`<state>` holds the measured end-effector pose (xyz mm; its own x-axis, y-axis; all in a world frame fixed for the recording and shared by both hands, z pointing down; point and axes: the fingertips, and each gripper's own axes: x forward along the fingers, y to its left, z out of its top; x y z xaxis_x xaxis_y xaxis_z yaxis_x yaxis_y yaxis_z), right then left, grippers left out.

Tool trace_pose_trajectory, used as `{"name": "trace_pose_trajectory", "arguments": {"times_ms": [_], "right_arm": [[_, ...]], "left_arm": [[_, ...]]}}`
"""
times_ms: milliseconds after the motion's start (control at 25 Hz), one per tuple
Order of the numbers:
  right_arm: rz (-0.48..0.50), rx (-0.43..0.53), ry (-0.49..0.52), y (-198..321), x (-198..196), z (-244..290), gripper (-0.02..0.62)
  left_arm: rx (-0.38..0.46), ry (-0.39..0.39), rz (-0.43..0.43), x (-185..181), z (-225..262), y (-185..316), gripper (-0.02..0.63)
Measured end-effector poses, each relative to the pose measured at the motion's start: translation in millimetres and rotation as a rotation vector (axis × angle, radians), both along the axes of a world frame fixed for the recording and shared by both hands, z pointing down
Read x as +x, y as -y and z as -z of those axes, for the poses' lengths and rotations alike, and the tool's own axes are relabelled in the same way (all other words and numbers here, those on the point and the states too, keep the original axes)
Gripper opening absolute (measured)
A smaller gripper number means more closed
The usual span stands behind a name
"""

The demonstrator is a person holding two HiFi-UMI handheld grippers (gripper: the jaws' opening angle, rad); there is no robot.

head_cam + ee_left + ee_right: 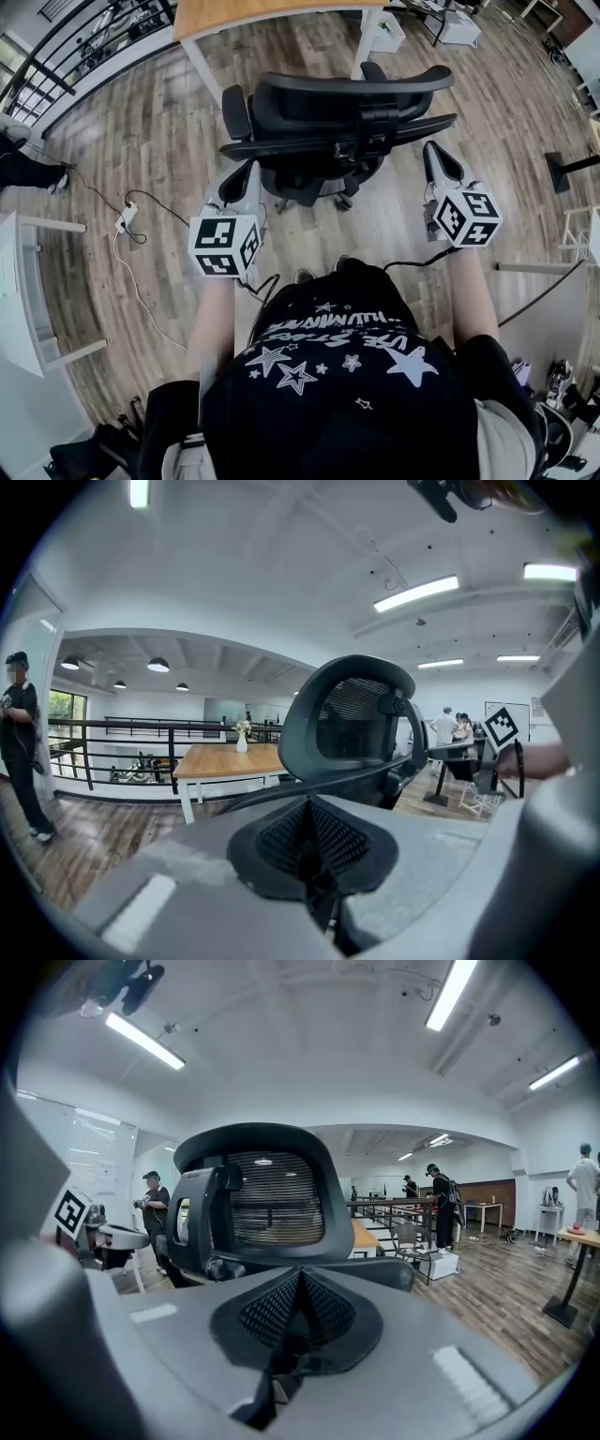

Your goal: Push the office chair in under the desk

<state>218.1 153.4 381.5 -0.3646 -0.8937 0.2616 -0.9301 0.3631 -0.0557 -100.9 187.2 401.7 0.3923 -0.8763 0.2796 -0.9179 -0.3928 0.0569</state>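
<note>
A black mesh office chair (337,122) stands on the wood floor with its back toward me, in front of a wood-topped desk (272,14) with white legs. My left gripper (246,171) is shut and empty, just behind the left end of the chair back. My right gripper (433,150), also shut and empty, sits close behind the back's right end. Whether either one touches the chair I cannot tell. In the left gripper view the chair back (352,724) rises beyond the shut left gripper (309,841), with the desk (225,759) behind. The right gripper view shows the headrest (267,1199) above the shut right gripper (298,1316).
A power strip and cable (127,217) lie on the floor at left, near a white table (19,291). A railing (56,56) runs at the far left. A white box (386,33) sits beside the desk leg. A black stand base (567,169) is at right. People (441,1208) stand farther off.
</note>
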Motion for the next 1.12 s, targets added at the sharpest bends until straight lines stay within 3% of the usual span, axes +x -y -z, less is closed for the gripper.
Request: {"name": "trace_pose_trajectory", "arguments": {"times_ms": [240, 400, 600, 800, 1120], "right_arm": [[-0.079, -0.007, -0.122, -9.7, 15.7, -9.1, 0.003], [-0.063, 0.014, -0.203, -9.7, 23.7, -9.7, 0.014], [-0.037, 0.067, -0.314, 7.1, 37.6, -4.9, 0.119], [0.035, 0.097, -0.518, 27.0, 43.7, -10.3, 0.193], [0.103, 0.117, -0.68, 46.9, 51.6, -29.2, 0.272]], "left_arm": [[0.022, 0.042, -0.081, 6.1, -2.6, -1.9, 0.002], [0.091, 0.108, -0.074, 6.9, 7.3, 2.7, 0.002], [0.163, 0.283, -0.106, 17.4, 16.4, 10.9, 0.101], [0.183, 0.492, -0.166, 31.9, 4.9, 16.7, 0.279], [0.16, 0.619, -0.156, 36.0, -16.9, 32.5, 0.31]]}}
